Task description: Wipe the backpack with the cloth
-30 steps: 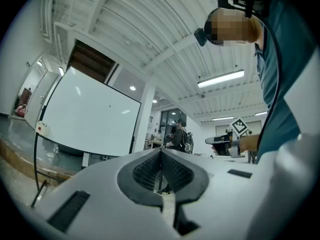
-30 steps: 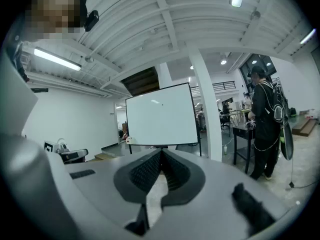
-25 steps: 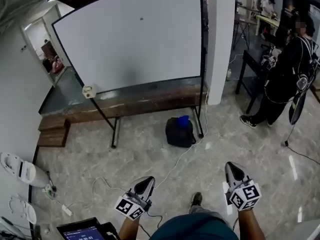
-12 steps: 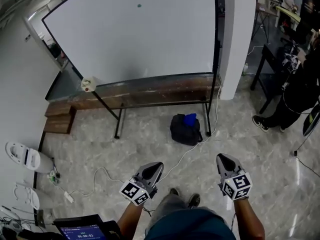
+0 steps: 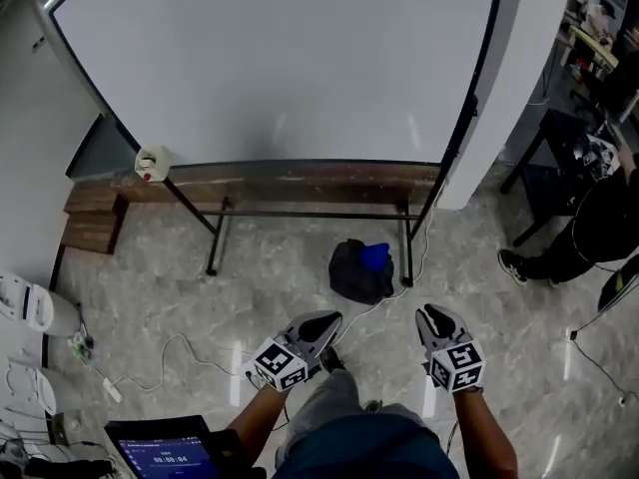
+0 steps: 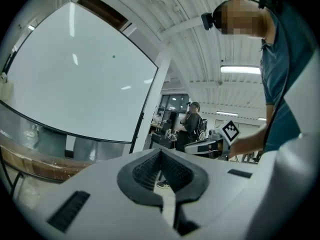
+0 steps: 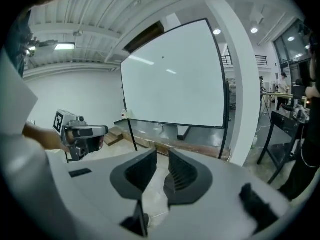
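Observation:
A dark backpack (image 5: 354,275) sits on the marble floor by the whiteboard stand's right leg, with a blue cloth (image 5: 375,256) lying on top of it. Both grippers hover short of it, touching nothing. My left gripper (image 5: 331,319) is to the backpack's near left; its jaws (image 6: 160,153) meet at the tips and hold nothing. My right gripper (image 5: 430,313) is to the near right. Its jaws (image 7: 162,155) have just been opening and stand a little apart with only floor showing between them. Neither gripper view shows the backpack.
A large whiteboard (image 5: 280,68) on a black stand fills the far side, with a wooden ledge (image 5: 300,180) behind. A white pillar (image 5: 504,98), a black table (image 5: 559,158) and a standing person (image 5: 599,228) are on the right. A white cable (image 5: 190,352) runs across the floor.
Both grippers and the head view have advanced toward the whiteboard; the backpack now lies much nearer, just beyond the fingertips. The backpack and cloth have not moved.

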